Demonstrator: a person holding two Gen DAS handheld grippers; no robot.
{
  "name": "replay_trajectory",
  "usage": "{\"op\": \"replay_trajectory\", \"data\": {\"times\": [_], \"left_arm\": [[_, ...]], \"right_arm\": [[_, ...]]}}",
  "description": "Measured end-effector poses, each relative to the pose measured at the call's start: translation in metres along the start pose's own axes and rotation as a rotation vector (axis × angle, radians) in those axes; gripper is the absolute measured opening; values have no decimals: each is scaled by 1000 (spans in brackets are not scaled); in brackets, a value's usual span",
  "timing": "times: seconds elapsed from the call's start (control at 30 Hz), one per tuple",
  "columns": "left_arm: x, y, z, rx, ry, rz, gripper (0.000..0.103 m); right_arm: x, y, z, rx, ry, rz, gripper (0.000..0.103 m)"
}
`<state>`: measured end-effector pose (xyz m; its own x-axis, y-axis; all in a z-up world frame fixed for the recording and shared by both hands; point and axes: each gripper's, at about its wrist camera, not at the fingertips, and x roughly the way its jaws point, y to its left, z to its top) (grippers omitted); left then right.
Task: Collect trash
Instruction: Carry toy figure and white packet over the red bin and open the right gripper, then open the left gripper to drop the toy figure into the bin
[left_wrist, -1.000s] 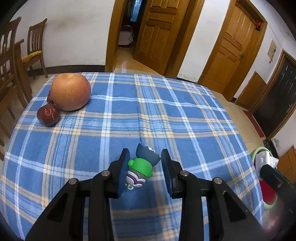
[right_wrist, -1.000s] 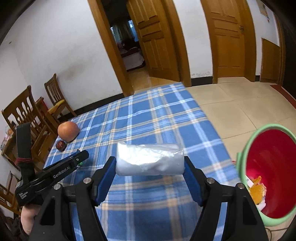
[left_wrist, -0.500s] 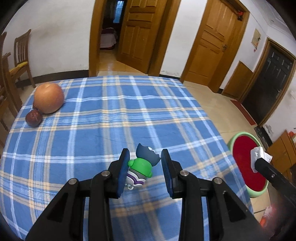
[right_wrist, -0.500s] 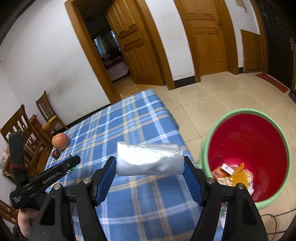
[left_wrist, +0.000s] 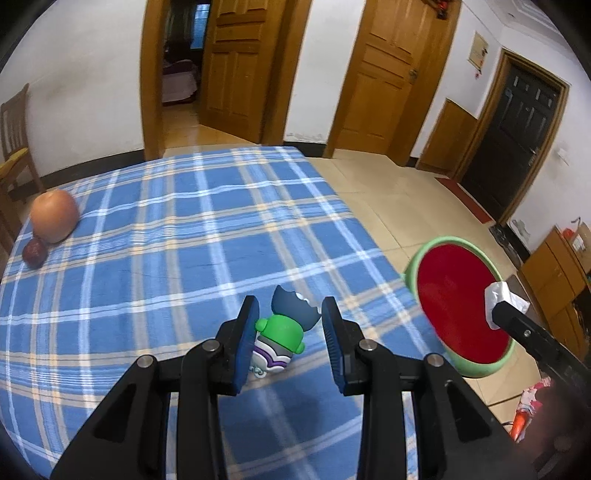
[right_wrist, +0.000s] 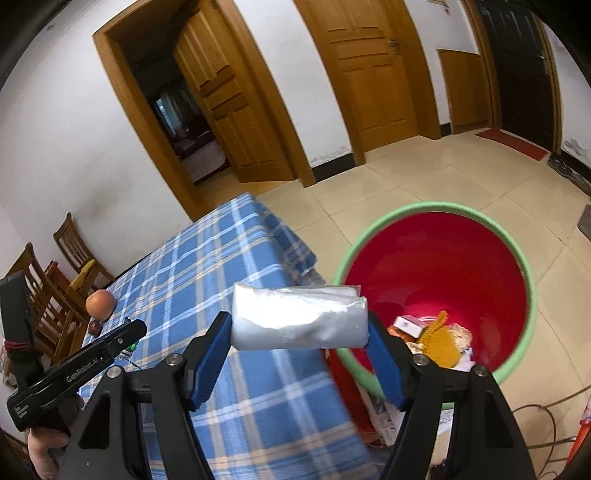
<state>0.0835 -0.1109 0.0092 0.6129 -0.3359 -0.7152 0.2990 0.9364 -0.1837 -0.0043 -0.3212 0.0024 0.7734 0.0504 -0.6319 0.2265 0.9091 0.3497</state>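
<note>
The right gripper (right_wrist: 300, 363) pinches a white plastic-wrapped packet (right_wrist: 299, 316) by its two short ends, the blue pads (right_wrist: 384, 365) pressing in from either side so the packet bridges the gap crosswise, level with the fingertips. It looks light and soft, a crinkly film around something squashy (the wrap dents near the middle), so it probably gives under pressure and could slide if the squeeze slackens; the end-to-end hold seems sound, since the film bunches there. Beyond and to the right of this gripper, lower down on the floor, stands the red bin (right_wrist: 509, 251) with its green rim, scraps already lying in its bottom; the packet hangs just short of the rim's near edge, over the corner of the blue checked tablecloth (right_wrist: 221, 258).

The left gripper (left_wrist: 289, 334) is closed on a small toy figure (left_wrist: 282, 334), green body and dark broken cap, which sits between the pads close to the tips. The toy looks like hard, smooth plastic, light and stiff, likely slippery, so the rounded body is the best place to hold. From this gripper the bin lies ahead to the right, past the table edge, while an apple (left_wrist: 54, 216) and a dark fruit (left_wrist: 34, 252) rest far off to the left
</note>
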Motion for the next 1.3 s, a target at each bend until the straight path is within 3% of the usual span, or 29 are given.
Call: {"op": "replay_trajectory", "data": {"times": [0.83, 1.3], "left_arm": [[40, -104, -5, 166, 82, -116, 35], [60, -148, -9, 245, 107, -187, 35]], "right_arm": [[0, -109, -7, 158, 23, -157, 74], [-4, -126, -8, 174, 4, -189, 77]]}}
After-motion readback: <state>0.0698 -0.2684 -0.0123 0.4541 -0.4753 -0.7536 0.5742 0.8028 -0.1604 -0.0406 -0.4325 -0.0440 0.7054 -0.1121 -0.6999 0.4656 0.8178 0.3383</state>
